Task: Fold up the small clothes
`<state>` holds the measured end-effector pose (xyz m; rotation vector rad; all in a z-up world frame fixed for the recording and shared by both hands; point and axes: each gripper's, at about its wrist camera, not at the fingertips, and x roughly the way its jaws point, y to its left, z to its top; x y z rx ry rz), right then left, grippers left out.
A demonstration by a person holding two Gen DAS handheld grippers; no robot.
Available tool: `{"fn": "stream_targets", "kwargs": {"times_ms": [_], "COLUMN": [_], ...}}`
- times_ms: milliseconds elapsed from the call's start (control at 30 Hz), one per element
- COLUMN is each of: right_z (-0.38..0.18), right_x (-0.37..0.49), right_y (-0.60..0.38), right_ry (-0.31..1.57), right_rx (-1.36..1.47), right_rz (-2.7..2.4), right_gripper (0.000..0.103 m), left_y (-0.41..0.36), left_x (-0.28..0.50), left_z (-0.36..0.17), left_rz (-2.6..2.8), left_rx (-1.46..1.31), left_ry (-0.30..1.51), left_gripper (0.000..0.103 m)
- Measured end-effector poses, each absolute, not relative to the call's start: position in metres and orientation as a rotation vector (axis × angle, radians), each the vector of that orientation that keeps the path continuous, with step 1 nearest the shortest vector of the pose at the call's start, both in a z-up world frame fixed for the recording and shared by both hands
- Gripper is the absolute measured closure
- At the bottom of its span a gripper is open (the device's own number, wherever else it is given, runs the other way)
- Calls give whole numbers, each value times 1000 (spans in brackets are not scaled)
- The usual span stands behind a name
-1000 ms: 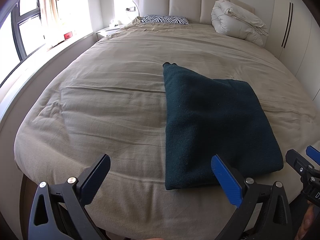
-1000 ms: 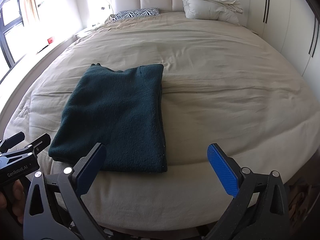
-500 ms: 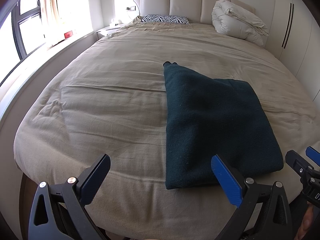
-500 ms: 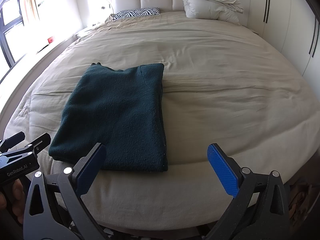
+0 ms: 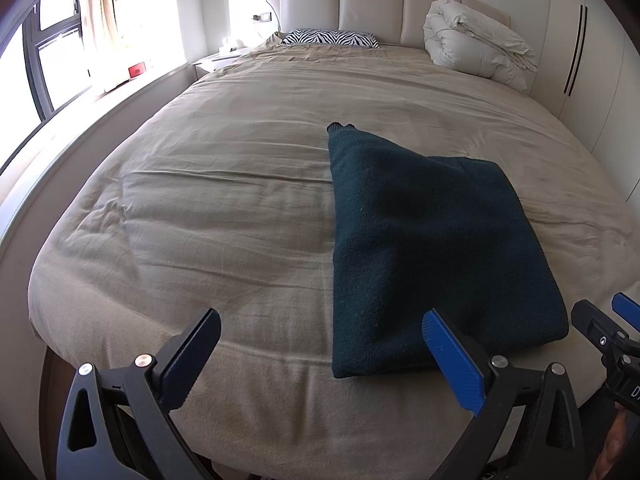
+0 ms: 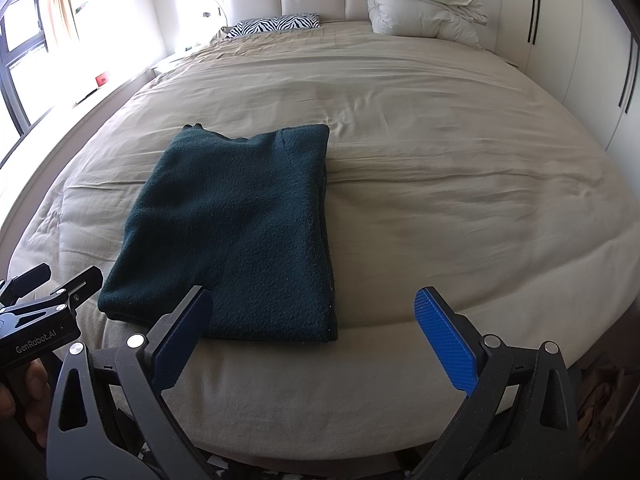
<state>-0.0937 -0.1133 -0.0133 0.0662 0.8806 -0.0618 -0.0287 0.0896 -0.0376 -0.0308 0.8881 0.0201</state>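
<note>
Teal folded garment (image 6: 236,236) lies just beyond both spread, empty claws: left claw (image 5: 320,356), right claw (image 6: 316,336).

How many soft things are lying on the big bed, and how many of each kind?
Dark green folded garment: 1
Zebra-striped pillow: 1
White bundled duvet: 1
Total: 3
</note>
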Motion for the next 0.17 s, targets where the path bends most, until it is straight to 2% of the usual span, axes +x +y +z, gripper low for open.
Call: {"fn": "stream_targets", "kwargs": {"times_ms": [167], "right_z": [-14], "right_x": [-94], "right_y": [-113], "right_ry": [882], "right_rx": [67], "right_rz": [-62], "right_gripper": [0], "left_y": [90], "left_x": [-29], "left_z": [-36], "left_rz": [15], "left_rx": [-34], "left_ry": [879], "left_gripper": [0]}}
